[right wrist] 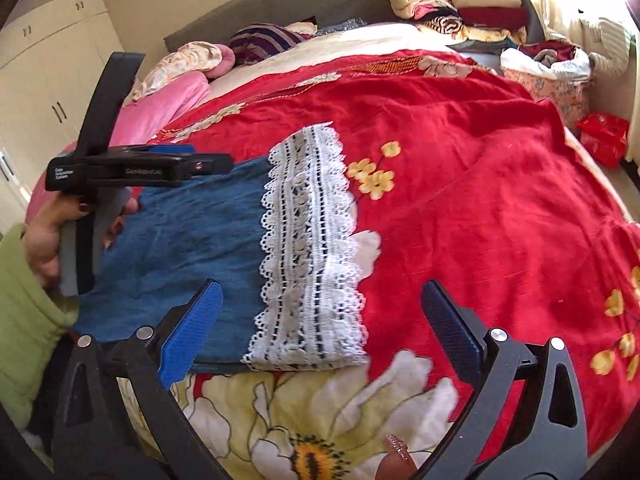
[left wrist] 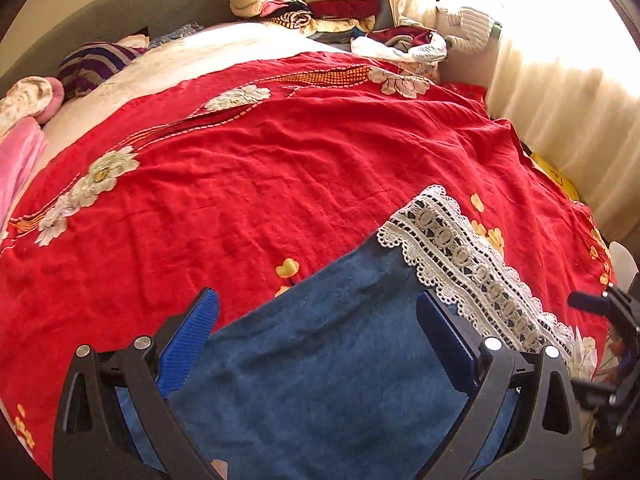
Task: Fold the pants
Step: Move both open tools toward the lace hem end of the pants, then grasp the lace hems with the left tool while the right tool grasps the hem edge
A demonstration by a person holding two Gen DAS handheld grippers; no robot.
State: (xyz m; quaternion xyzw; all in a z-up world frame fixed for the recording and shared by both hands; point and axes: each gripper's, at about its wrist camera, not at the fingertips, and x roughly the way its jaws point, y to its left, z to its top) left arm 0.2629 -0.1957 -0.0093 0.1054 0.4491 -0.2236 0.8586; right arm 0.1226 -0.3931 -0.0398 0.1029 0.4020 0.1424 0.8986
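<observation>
Left wrist view: left tongs spread wide, hovering over the blue pants, which lie on the red floral bedspread, lace hem to the right.

Right wrist view: right tongs also wide open, nothing pinched, over the lace end. The person's left hand grips the other tool beside the pants.

bright daylight — curtain blown out | soft shadows | fisheye edges bent, dark
</observation>
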